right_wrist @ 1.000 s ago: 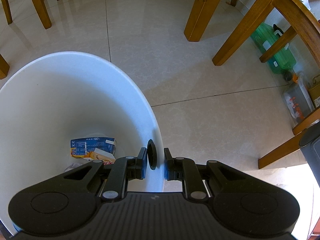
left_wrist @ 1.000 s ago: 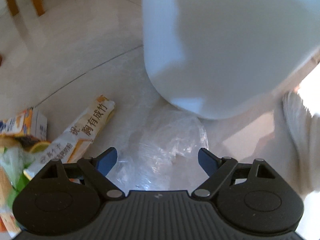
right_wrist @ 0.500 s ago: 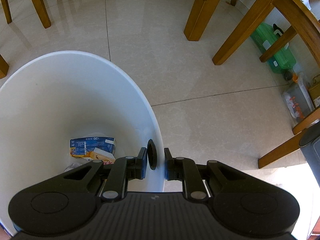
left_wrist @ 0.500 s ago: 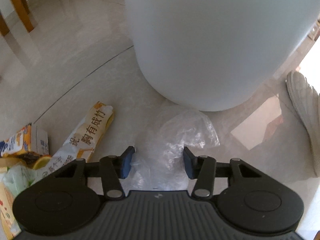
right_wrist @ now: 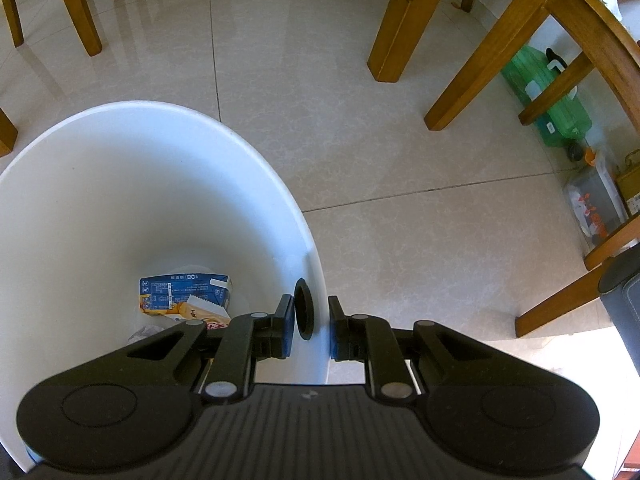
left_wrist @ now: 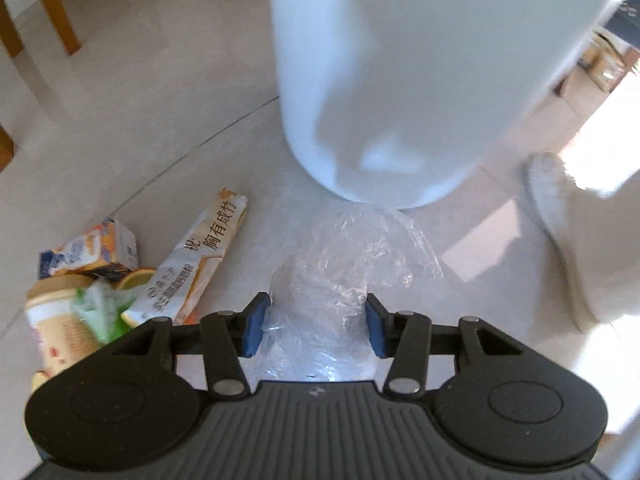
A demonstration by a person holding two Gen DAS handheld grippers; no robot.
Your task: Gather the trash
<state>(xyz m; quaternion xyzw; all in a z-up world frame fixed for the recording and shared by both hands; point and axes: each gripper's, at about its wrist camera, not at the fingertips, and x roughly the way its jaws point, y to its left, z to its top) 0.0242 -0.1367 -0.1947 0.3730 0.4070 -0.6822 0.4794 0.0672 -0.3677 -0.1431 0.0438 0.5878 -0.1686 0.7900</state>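
A crumpled clear plastic bag (left_wrist: 344, 256) sits between the blue pads of my left gripper (left_wrist: 314, 328), which is shut on it just above the tiled floor. Straight ahead stands the white trash bin (left_wrist: 400, 80). My right gripper (right_wrist: 311, 332) is shut on the rim of the white trash bin (right_wrist: 120, 200), one finger inside and one outside, beside a black round grommet (right_wrist: 304, 314). A blue carton (right_wrist: 184, 292) and a wrapper lie at the bin's bottom.
On the floor to the left lie a long white-and-orange wrapper (left_wrist: 200, 256), a small carton (left_wrist: 92, 252) and a paper cup (left_wrist: 60, 320). A person's shoe (left_wrist: 552, 208) is at the right. Wooden furniture legs (right_wrist: 400, 20) and a green bottle (right_wrist: 548, 92) stand beyond the bin.
My left gripper went from open to shut on the plastic bag and has lifted slightly. The right gripper holds the bin rim unchanged.
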